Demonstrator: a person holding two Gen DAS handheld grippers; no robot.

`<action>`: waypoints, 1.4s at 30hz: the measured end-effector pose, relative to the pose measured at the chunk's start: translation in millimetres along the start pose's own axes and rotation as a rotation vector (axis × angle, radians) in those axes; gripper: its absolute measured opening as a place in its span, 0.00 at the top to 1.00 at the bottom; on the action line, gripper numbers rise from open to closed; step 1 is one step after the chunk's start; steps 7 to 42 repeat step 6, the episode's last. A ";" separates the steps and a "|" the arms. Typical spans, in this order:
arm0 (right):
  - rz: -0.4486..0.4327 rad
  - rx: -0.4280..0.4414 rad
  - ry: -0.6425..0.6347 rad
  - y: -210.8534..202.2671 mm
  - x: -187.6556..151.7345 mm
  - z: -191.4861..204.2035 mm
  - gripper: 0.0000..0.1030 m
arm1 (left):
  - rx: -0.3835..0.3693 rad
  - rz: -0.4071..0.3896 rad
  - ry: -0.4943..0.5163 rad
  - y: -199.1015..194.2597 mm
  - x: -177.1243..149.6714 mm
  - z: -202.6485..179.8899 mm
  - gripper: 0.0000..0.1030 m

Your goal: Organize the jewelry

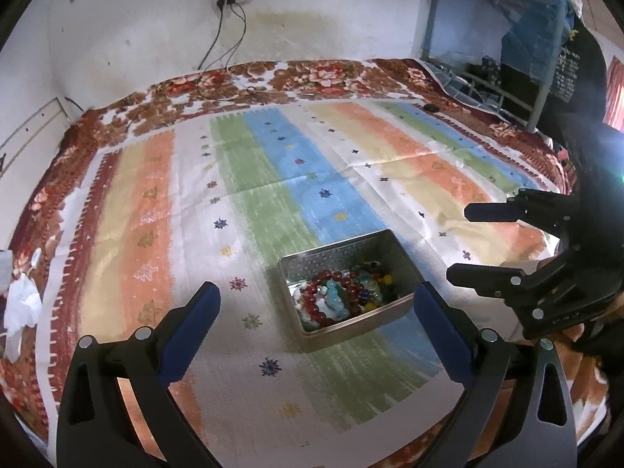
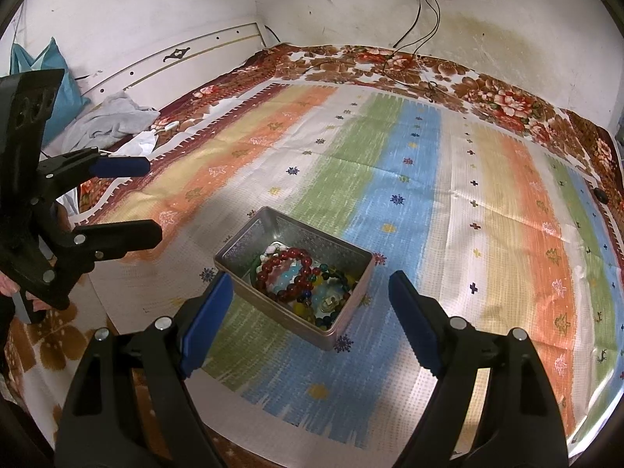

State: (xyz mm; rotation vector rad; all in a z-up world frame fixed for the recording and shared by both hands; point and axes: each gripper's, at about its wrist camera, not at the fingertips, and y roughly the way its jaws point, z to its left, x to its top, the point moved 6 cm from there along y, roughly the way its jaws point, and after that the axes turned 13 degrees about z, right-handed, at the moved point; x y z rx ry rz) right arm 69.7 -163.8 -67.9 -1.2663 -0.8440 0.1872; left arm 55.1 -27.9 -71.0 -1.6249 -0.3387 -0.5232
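Blue-padded fingers (image 2: 212, 323) of my right tool (image 2: 308, 319) fill the foreground of the right wrist view, spread wide and holding nothing. My left tool (image 1: 318, 319) is likewise spread and empty, hovering above the bed's striped cloth (image 1: 273, 179).

Task status: all the jewelry I can see, a dark red bead bracelet (image 2: 286, 269) among mixed beads (image 1: 366, 280), lies heaped inside the open metal tin (image 1: 308, 269), which sits on the cloth just ahead of both tools. No piece shows on the cloth outside the tin. This fits either a collection finished into the tin or a heap awaiting sorting out of it (I cannot settle which).

View differences: the right wrist view alone shows the headboard (image 2: 156, 62) and crumpled grey cloth (image 2: 113, 117); the left wrist view alone shows a blue metal frame (image 1: 433, 11) beyond the bed.
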 end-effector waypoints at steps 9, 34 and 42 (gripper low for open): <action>0.003 -0.005 -0.004 0.8 -1.1 -0.2 0.21 | 0.022 -0.021 0.046 -4.1 -0.2 -7.9 0.05; 0.003 -0.005 -0.004 0.8 -1.1 -0.2 0.21 | 0.022 -0.021 0.046 -4.1 -0.2 -7.9 0.05; 0.003 -0.005 -0.004 0.8 -1.1 -0.2 0.21 | 0.022 -0.021 0.046 -4.1 -0.2 -7.9 0.05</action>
